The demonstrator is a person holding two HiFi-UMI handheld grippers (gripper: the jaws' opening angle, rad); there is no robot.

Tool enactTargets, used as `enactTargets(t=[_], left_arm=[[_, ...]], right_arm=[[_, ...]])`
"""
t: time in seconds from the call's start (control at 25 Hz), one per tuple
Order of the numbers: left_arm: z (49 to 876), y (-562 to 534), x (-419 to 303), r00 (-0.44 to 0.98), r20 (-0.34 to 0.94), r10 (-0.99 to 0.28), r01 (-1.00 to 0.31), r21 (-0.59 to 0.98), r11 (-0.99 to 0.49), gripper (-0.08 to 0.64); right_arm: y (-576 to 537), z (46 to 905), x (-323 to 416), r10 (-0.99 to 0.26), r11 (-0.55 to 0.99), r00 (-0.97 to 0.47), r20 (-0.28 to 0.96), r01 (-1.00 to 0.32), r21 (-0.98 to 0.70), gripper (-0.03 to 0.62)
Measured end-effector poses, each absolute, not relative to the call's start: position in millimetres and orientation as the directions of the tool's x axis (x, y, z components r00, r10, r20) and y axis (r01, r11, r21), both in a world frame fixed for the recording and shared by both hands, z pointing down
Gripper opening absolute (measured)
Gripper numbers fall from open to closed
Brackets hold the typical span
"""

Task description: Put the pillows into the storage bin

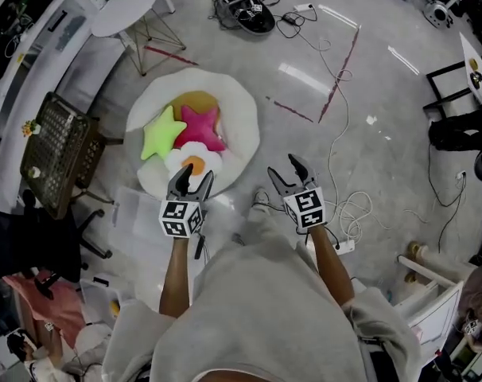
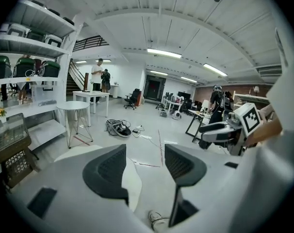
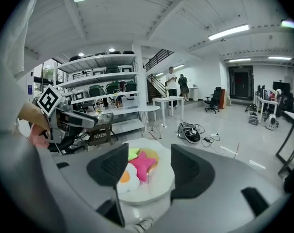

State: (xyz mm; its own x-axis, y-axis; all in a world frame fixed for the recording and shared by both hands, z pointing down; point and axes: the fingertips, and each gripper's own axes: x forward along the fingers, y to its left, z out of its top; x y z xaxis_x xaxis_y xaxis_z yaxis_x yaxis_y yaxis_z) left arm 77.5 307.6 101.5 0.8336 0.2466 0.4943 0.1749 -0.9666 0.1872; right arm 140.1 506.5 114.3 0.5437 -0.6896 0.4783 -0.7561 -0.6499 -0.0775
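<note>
I have my left gripper (image 1: pixel 191 178) and right gripper (image 1: pixel 282 169) up in the air above the floor, each with its jaws partly apart and nothing between them. On the large white fried-egg floor cushion (image 1: pixel 241 118) lie three pillows. A lime-green star-shaped plush pillow (image 1: pixel 161 131) sits toward its left edge. A pink star-shaped plush pillow (image 1: pixel 202 127) is just beside it at the middle. A small white egg-shaped pillow with an orange yolk (image 1: pixel 193 164) lies at the near edge.
</note>
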Motion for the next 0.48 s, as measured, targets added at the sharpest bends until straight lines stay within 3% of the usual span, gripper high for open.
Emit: enactTargets(t=[0.48], left_arm=[[144.0,293.6,121.8,0.800,0.575,0.171,0.097,0.156,-0.983,0.232]], right_arm=[[488.6,164.0,213.0,-0.725,-0.584,0.448,0.523,-0.803,-0.122,0.290]])
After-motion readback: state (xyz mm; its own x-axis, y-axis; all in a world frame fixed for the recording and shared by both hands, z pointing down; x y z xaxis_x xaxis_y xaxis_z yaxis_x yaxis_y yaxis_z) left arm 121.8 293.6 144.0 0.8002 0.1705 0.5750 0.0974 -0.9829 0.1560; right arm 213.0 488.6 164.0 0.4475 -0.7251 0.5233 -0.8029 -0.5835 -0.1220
